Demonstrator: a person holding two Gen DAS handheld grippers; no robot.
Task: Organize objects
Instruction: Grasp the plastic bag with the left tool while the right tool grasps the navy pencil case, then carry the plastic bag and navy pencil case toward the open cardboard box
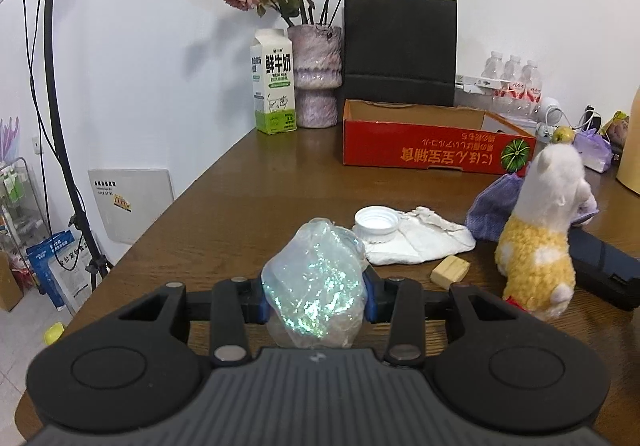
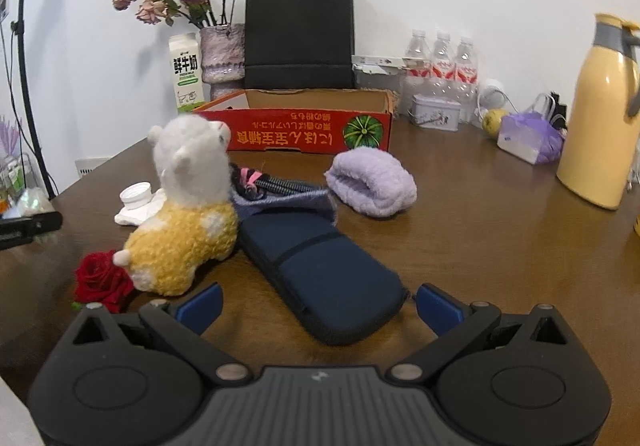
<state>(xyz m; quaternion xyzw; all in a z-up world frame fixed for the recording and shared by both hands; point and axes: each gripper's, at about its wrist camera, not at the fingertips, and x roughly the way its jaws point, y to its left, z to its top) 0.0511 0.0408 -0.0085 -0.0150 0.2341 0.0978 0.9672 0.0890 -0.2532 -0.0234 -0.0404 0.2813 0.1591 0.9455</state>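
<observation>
Barely begun: left gripper (image 1: 316,304) clamped on a shiny plastic bundle (image 1: 316,286) above the table's (image 1: 248,182) left edge, right gripper (image 2: 318,304) spread wide over the dark case (image 2: 324,278), red box (image 1: 432,150) seemingly unfilled.

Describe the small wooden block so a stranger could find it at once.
Start at the red cardboard box on the brown table. Nearer the camera lies a white cloth; the wooden block sits at its near edge, beside the alpaca plush. It alone is hard, tan and rectangular.
</observation>
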